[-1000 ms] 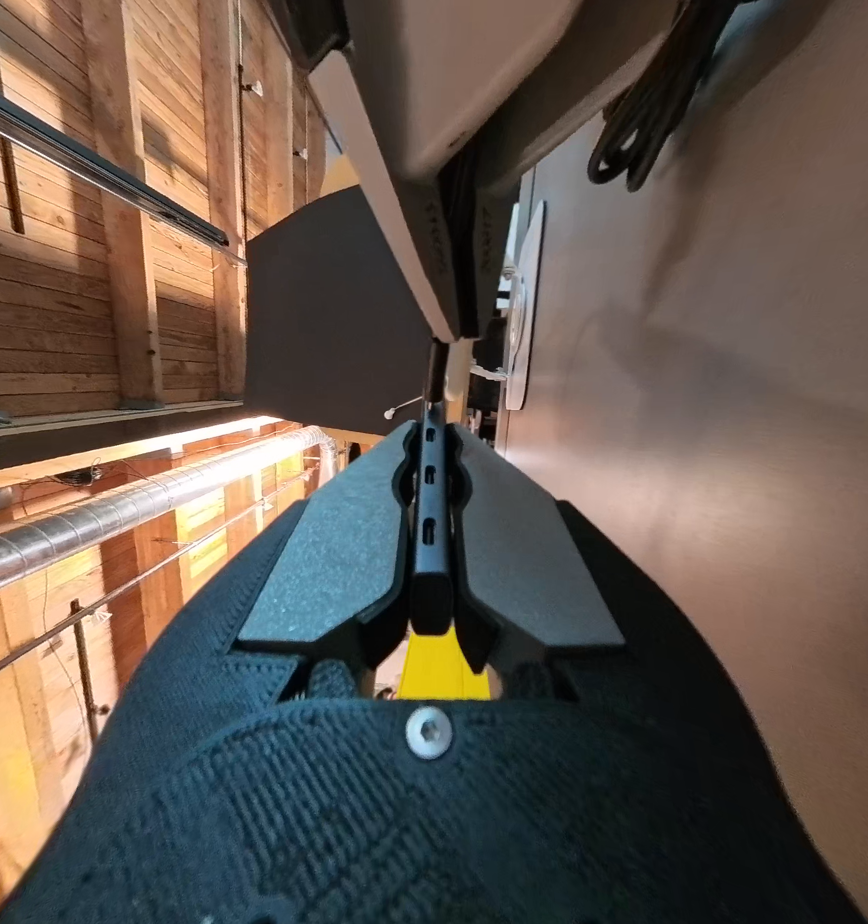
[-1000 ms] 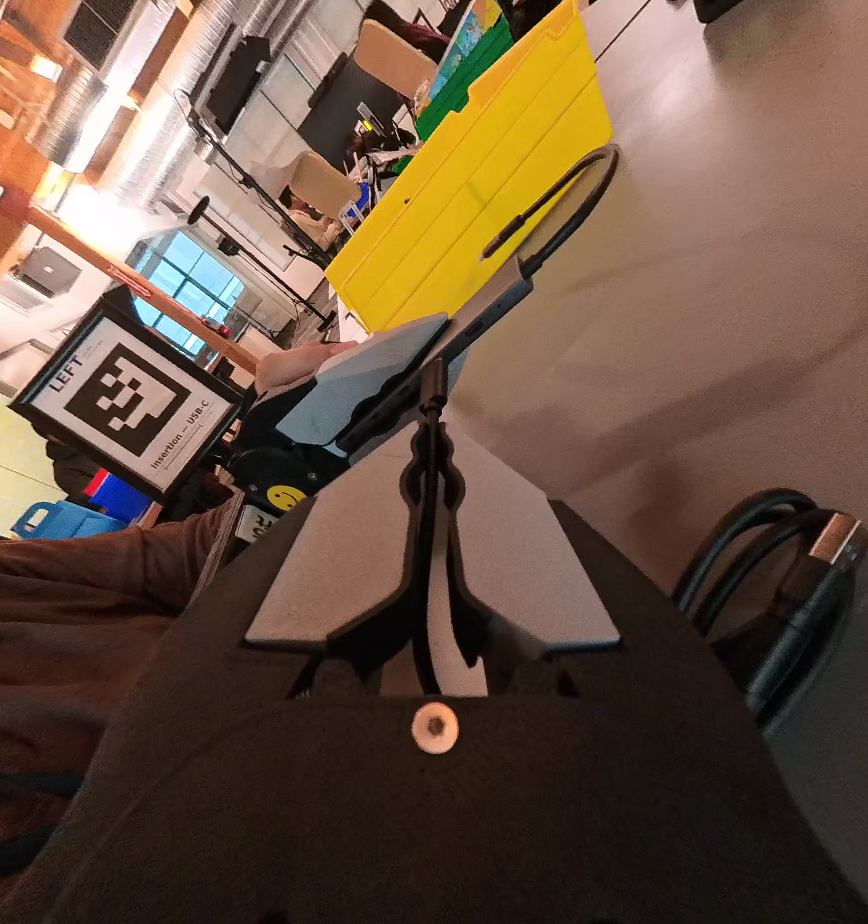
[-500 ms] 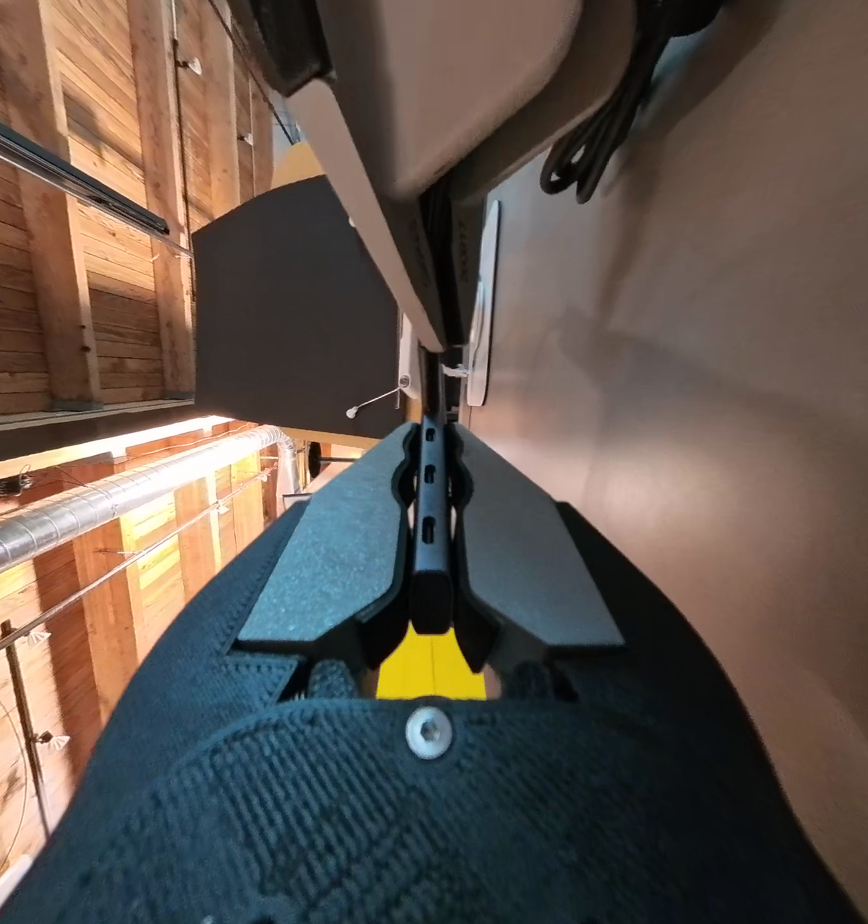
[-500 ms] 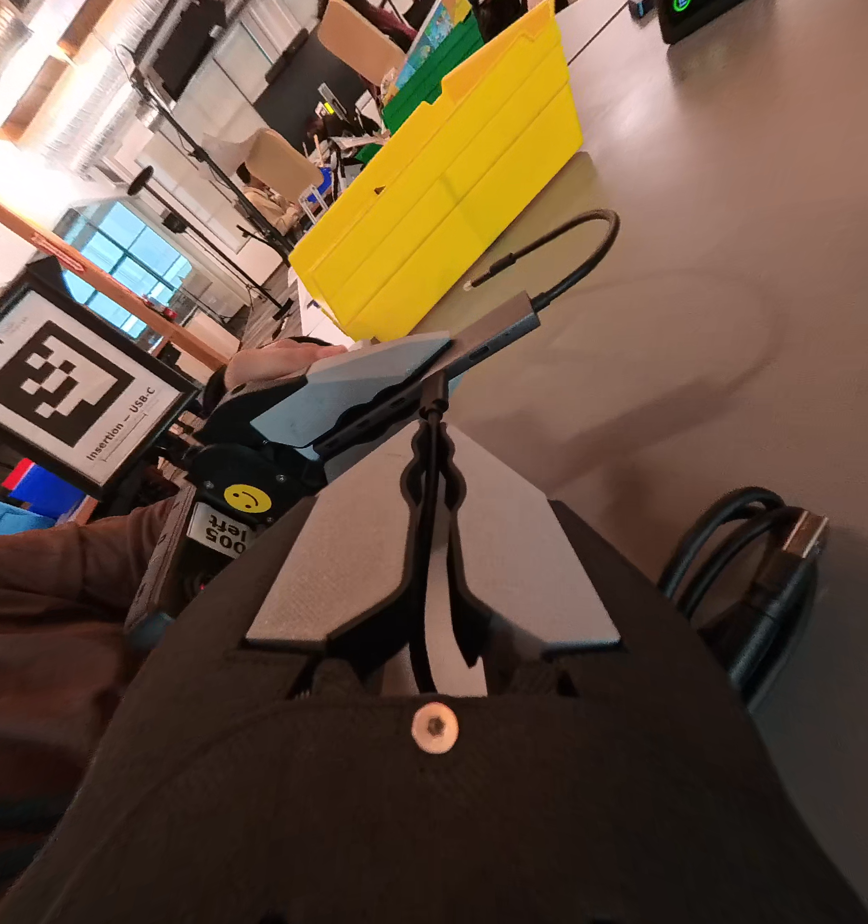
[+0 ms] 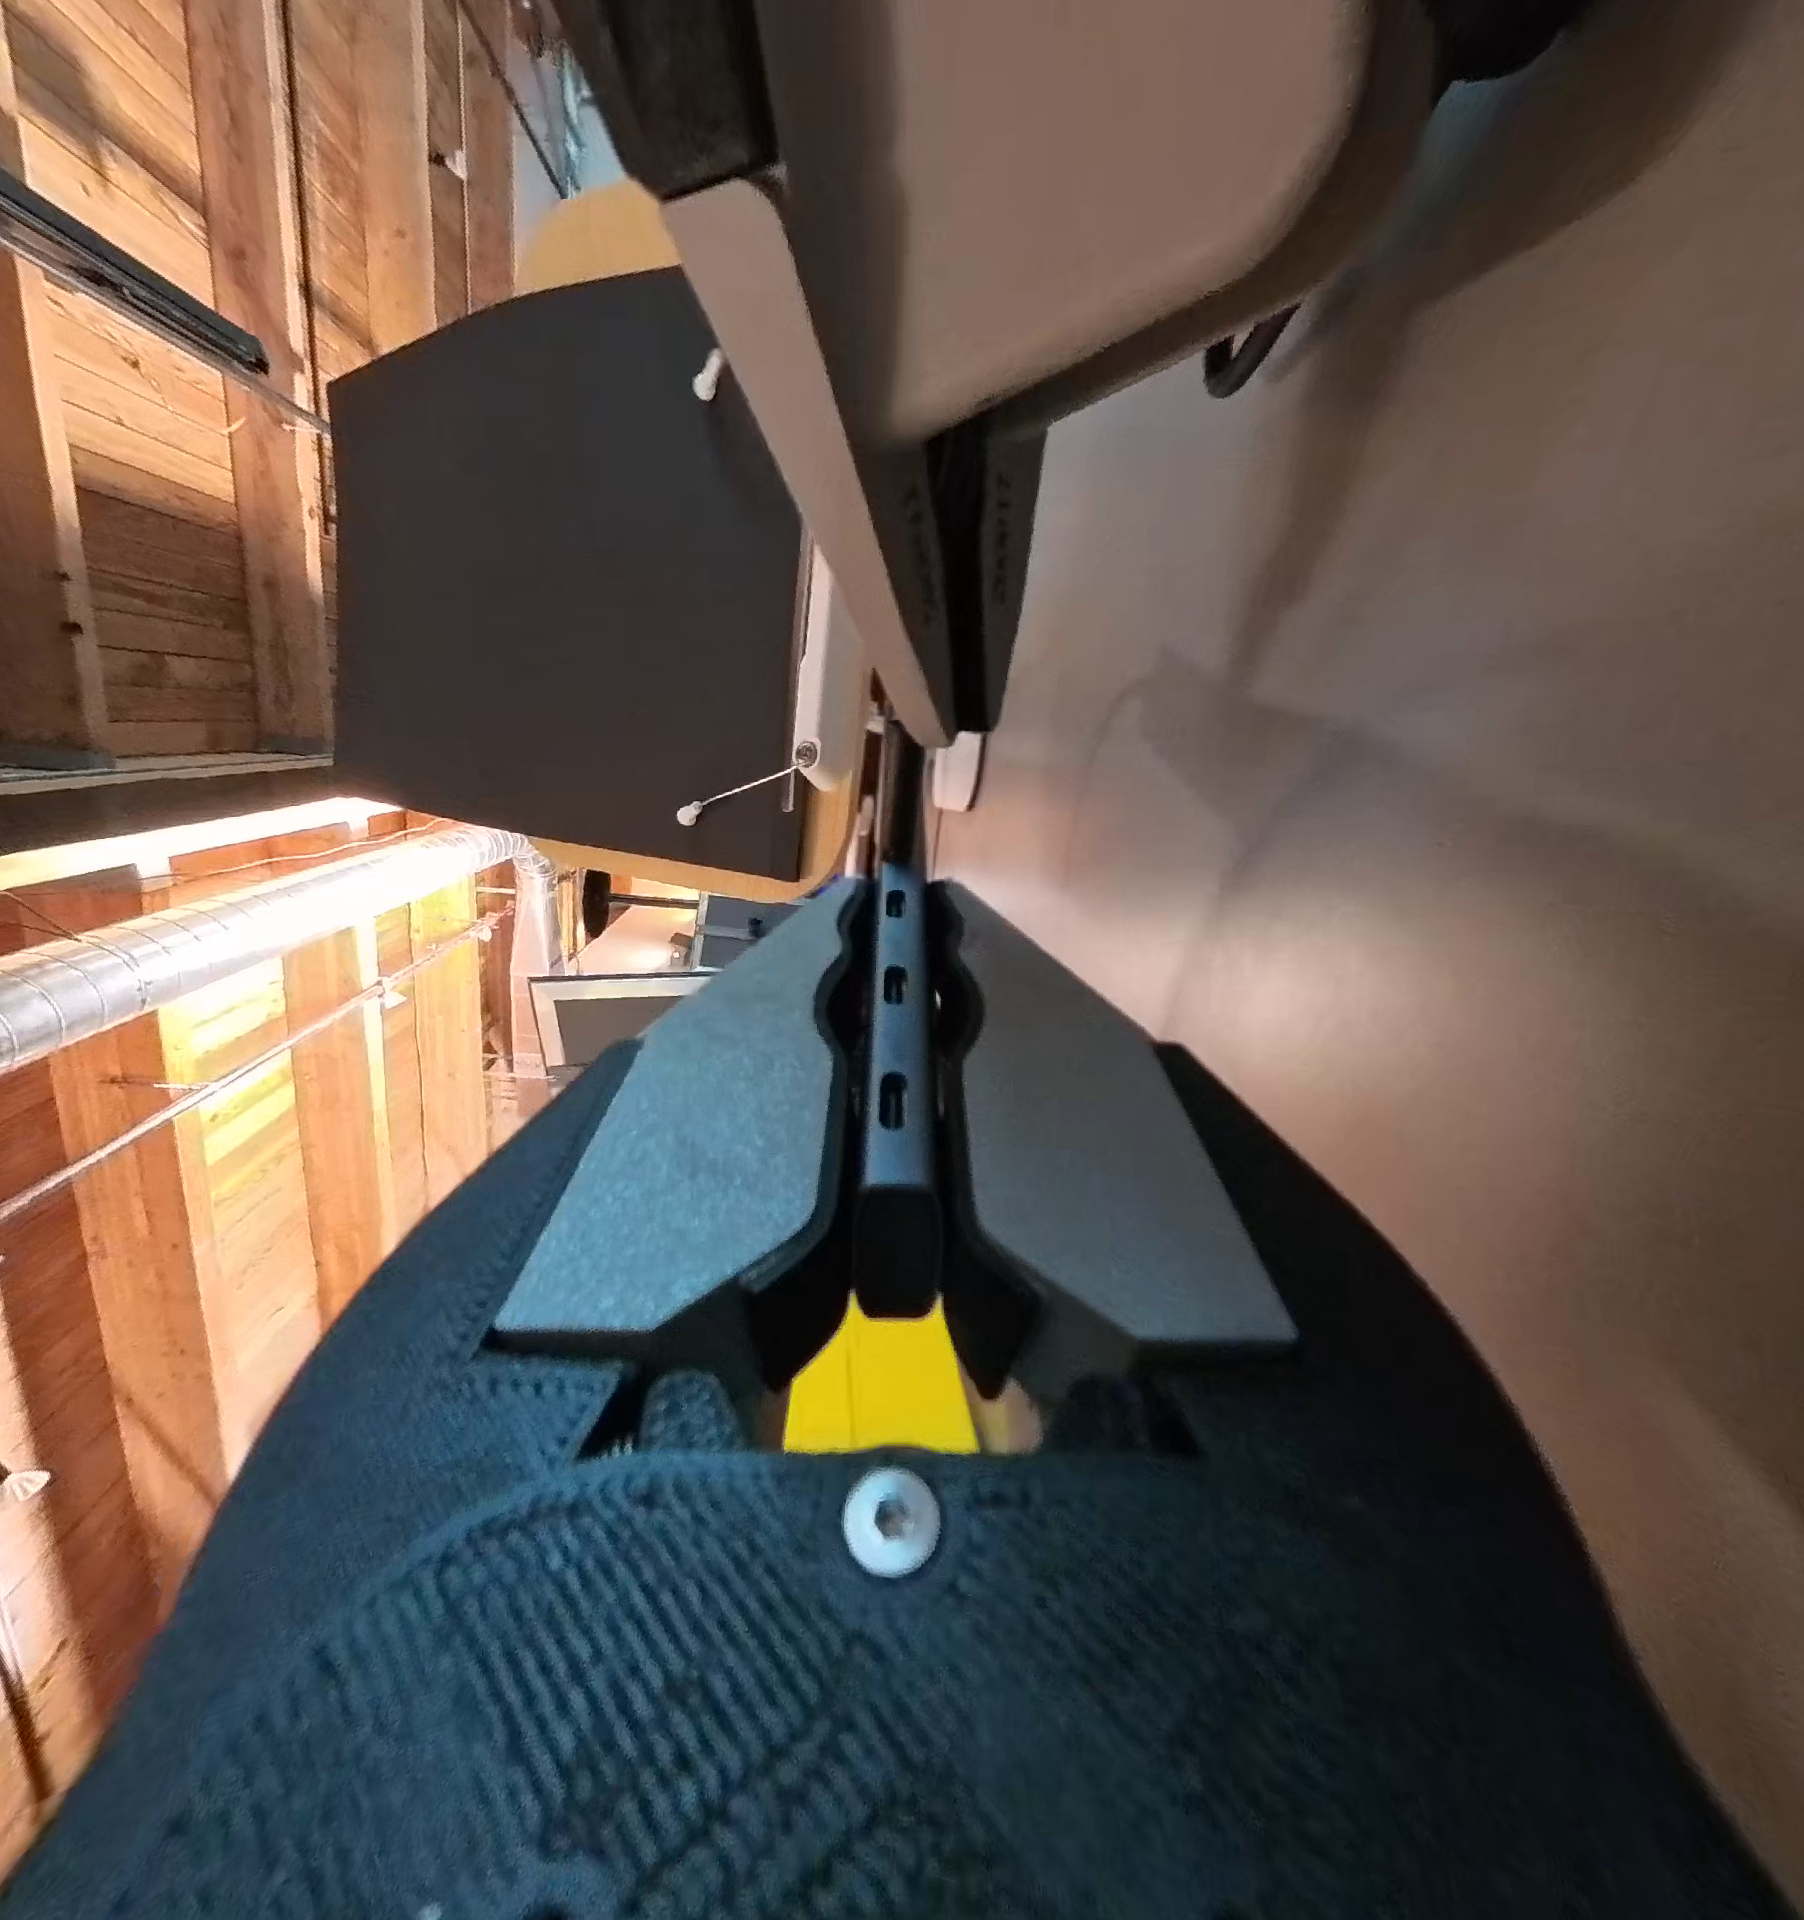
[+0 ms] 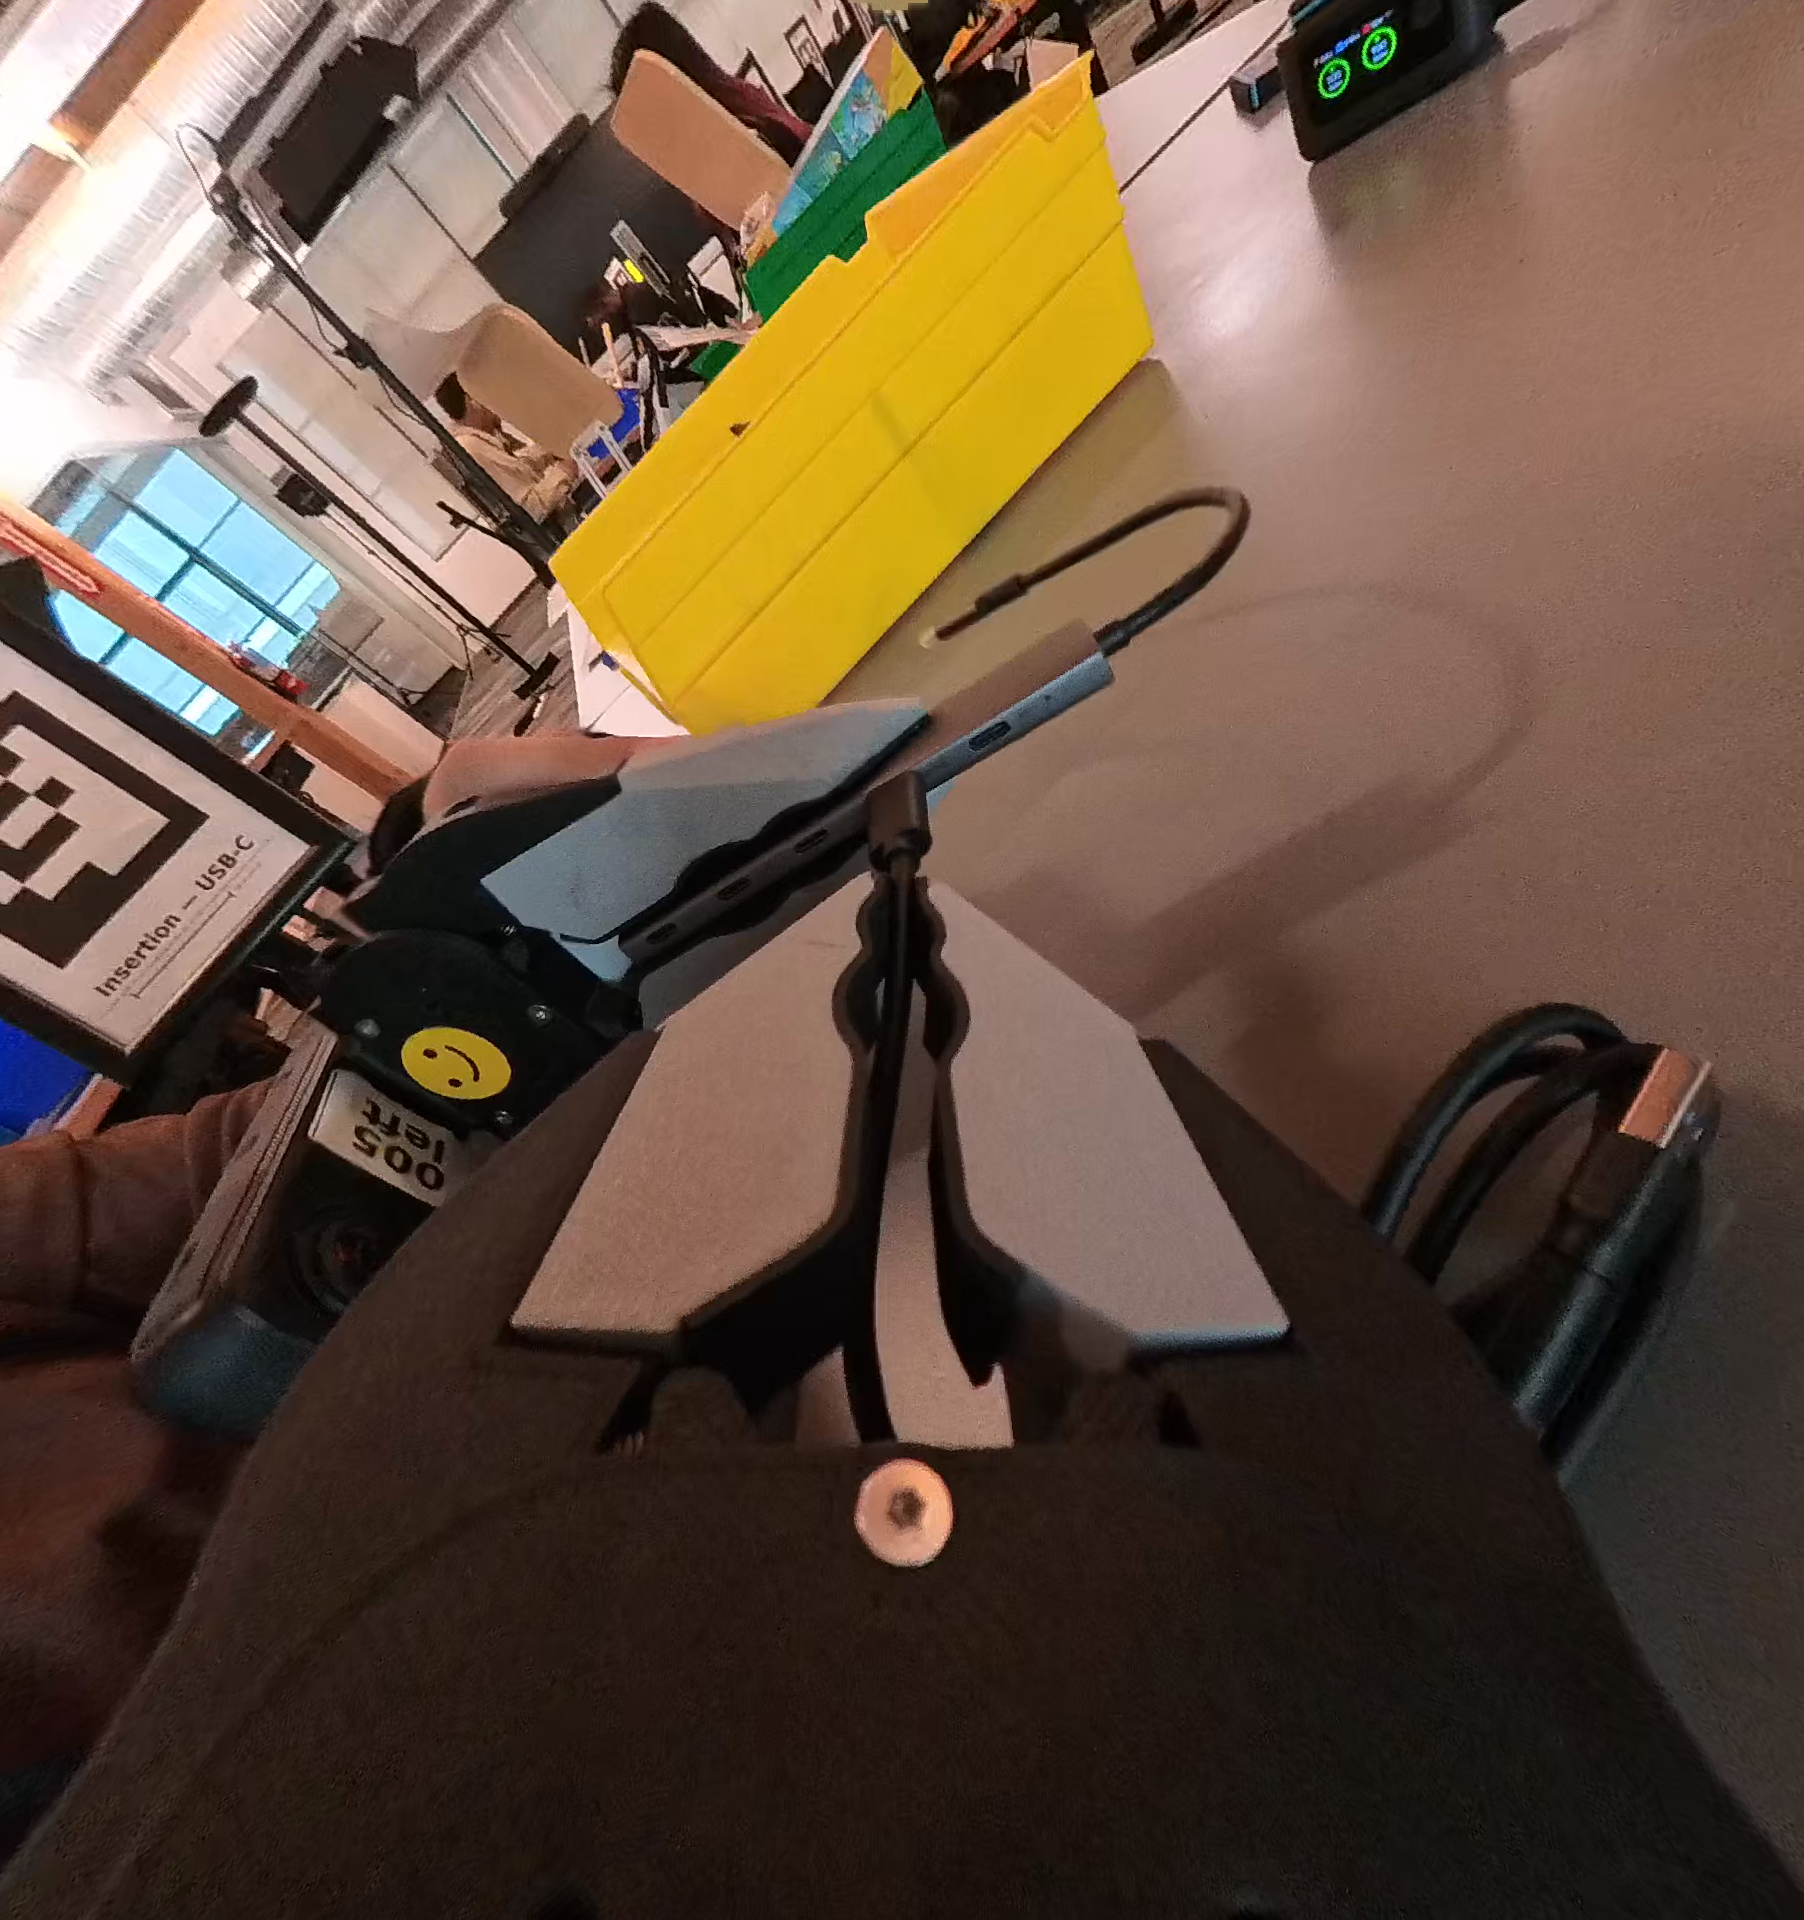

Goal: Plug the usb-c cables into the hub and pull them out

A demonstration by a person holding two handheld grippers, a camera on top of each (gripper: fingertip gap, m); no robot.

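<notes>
Swung nearer, the right gripper [image 6: 903, 914] pinches the thin black usb-c cable [image 6: 882, 1049], its plug at the slim grey hub [image 6: 1023, 707] clamped between the left gripper [image 5: 898, 914] fingers.

A brownish-grey table [image 6: 1500, 520] carries a yellow bin [image 6: 877, 416]; near it to the right, a coiled black cable [image 6: 1532, 1143]; beyond it, a small display device [image 6: 1365, 73].
</notes>
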